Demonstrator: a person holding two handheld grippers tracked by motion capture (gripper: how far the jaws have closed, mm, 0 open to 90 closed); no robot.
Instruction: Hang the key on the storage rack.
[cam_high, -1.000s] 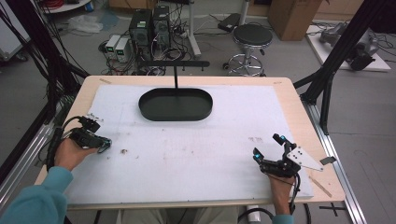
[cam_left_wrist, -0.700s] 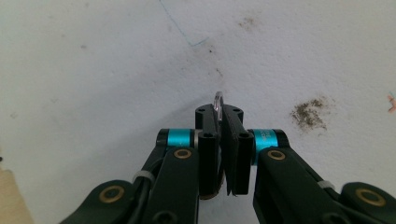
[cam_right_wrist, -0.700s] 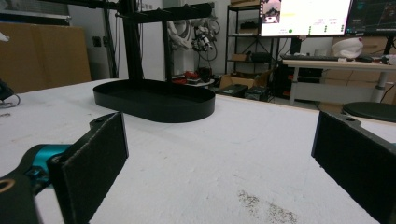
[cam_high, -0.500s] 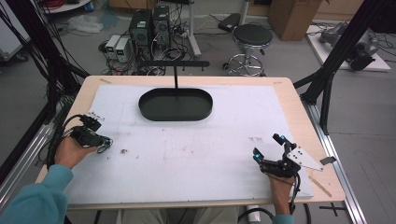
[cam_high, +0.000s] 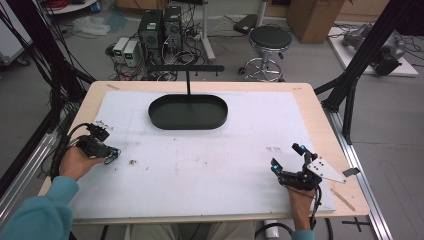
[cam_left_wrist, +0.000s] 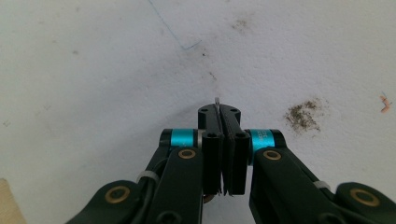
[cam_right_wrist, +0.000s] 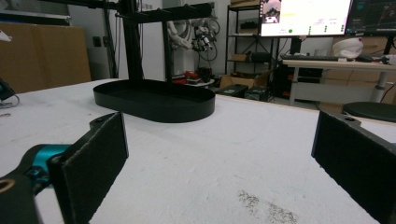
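At the mat's left edge a hand holds my left gripper (cam_high: 113, 153) low over the white mat (cam_high: 210, 165). Its jaws have just been closing and stand shut in the left gripper view (cam_left_wrist: 223, 114). A thin silvery sliver (cam_left_wrist: 217, 100) pokes out between the pads at the tip; what it is I cannot tell. My right gripper (cam_high: 286, 156) rests near the front right of the mat. It is open, with wide black pads (cam_right_wrist: 100, 154) and bare mat between them (cam_right_wrist: 219, 163).
A black oval tray (cam_high: 156, 114) sits at the back centre, its wall seen level in the right gripper view (cam_right_wrist: 154, 111). A black T-shaped stand (cam_high: 188, 82) rises behind it. Brown stains (cam_left_wrist: 303, 114) mark the mat. Small pale bits (cam_high: 102, 122) lie by the left hand.
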